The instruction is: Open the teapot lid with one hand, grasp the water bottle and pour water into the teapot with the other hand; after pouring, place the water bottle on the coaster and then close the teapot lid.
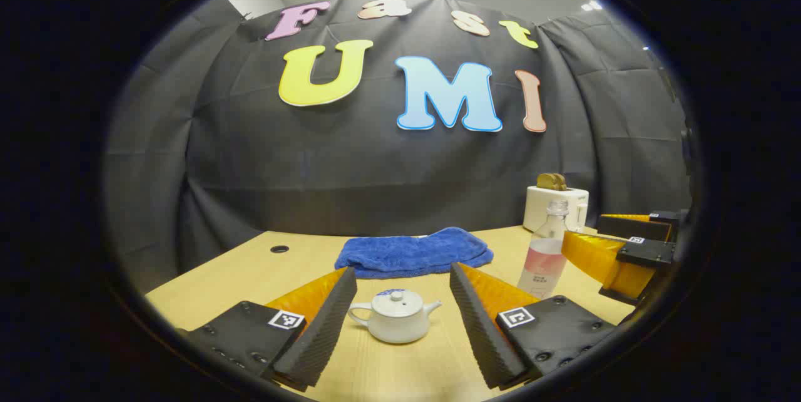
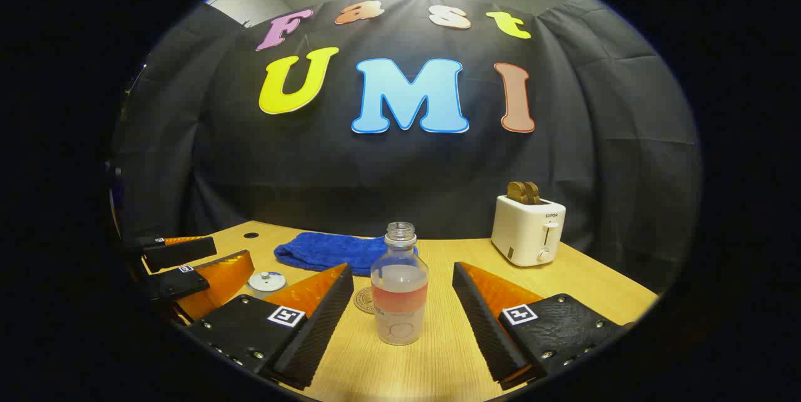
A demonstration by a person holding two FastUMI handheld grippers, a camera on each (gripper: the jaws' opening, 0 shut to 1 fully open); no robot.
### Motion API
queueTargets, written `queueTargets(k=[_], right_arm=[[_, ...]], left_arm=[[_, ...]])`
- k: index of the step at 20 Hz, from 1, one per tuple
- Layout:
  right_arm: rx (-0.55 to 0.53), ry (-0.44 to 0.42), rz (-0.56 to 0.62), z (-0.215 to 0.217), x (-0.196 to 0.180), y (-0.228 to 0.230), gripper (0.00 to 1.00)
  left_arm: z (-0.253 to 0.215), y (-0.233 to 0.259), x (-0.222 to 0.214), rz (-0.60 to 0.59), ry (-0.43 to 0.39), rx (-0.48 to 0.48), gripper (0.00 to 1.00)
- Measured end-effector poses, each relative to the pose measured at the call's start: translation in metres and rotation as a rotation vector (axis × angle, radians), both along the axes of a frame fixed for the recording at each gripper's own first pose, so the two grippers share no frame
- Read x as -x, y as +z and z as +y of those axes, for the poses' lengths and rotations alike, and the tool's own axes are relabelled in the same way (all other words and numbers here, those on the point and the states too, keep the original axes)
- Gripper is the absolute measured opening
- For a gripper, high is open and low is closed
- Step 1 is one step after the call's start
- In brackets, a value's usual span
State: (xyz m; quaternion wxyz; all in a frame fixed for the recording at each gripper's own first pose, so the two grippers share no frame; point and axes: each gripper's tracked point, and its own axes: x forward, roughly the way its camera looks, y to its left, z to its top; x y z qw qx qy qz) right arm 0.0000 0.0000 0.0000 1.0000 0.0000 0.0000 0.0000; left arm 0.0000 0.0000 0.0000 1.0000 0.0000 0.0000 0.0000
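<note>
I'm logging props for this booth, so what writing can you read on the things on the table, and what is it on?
Toaster: small brand word on its front, too small to read surely.
Water bottle: pink label band, print too blurred.
Coaster: faint pattern, unreadable.
Teapot: no writing seen.

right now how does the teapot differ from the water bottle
The teapot is squat, opaque and white with its lid on; the water bottle is tall, clear and uncapped. The teapot has a spout and handle; the water bottle has a pink label band. Both stand upright on the table, ungrasped.
</note>
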Motion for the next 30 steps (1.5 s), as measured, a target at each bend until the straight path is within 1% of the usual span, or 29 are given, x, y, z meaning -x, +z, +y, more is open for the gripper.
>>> queueTargets(k=[7, 22, 26, 27, 28, 29, 30], right_arm=[[-0.004, 0.000, 0.008, 0.000, -0.001, -0.003, 0.99], [-0.019, 0.002, 0.038, -0.002, -0.004, -0.015, 0.99], [-0.026, -0.002, 0.048, -0.004, -0.007, -0.019, 0.99], [-0.028, -0.003, 0.052, -0.005, -0.008, -0.022, 0.96], [-0.030, -0.005, 0.058, -0.006, -0.008, -0.024, 0.96], [-0.034, -0.006, 0.064, -0.006, -0.009, -0.026, 0.96], [-0.039, -0.008, 0.070, -0.008, -0.010, -0.027, 0.99]], left_arm=[[0.004, -0.021, -0.025, 0.061, -0.014, 0.018, 0.98], [0.018, -0.057, -0.080, 0.166, -0.014, 0.008, 0.98], [0.019, -0.066, -0.088, 0.185, -0.016, 0.011, 0.96], [0.018, -0.066, -0.090, 0.180, -0.019, 0.016, 0.96], [0.018, -0.066, -0.091, 0.180, -0.020, 0.012, 0.96], [0.016, -0.066, -0.091, 0.177, -0.031, 0.015, 0.94], [0.013, -0.065, -0.092, 0.175, -0.040, 0.020, 0.90]])
